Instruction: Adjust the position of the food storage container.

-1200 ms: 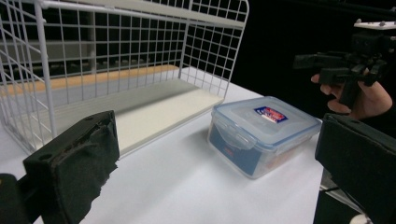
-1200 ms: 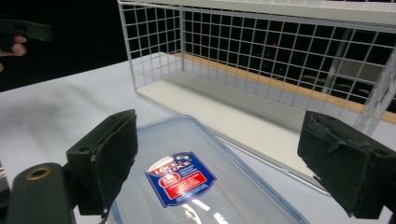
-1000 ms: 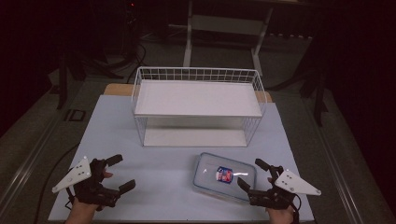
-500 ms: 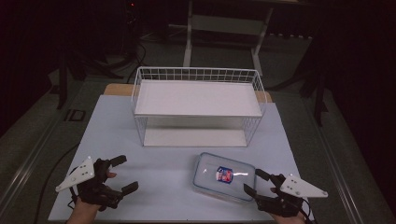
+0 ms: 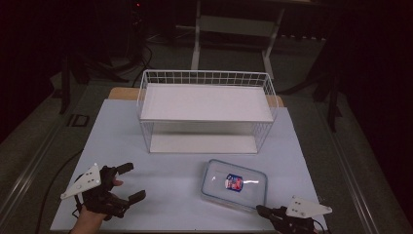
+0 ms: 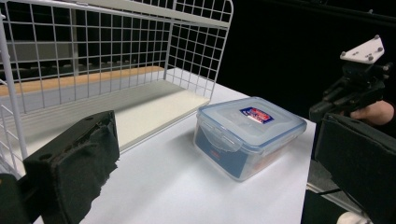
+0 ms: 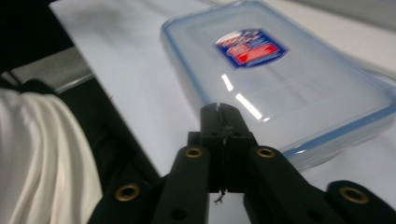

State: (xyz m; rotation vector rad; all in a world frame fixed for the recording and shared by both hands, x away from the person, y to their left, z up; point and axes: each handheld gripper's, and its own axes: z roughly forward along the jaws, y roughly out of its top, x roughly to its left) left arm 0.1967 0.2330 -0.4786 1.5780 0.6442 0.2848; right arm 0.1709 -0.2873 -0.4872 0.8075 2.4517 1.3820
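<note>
A clear plastic container [image 5: 234,184] with a blue-rimmed snap lid and a red-and-blue label lies on the white table top, front right of centre. My right gripper [image 5: 264,210] is at the near edge just in front of the container's near corner, and its jaws are shut with nothing between them [image 7: 224,122]. The lidded container [image 7: 261,79] lies just beyond the tips. My left gripper [image 5: 132,181] rests at the front left, open wide and empty. The left gripper view has the container [image 6: 250,135] ahead between its foam pads [image 6: 74,163], with the right gripper [image 6: 355,88] behind it.
A white wire rack [image 5: 207,109] with a solid upper shelf and a white base board stands at the middle back of the table [image 5: 175,185]. Its open front faces me. A white sleeve [image 7: 42,158] sits left of the right gripper. Dark floor surrounds the table.
My right gripper has pulled back toward the near edge of the table and its jaws have gone from open to shut. The left gripper has barely shifted.
</note>
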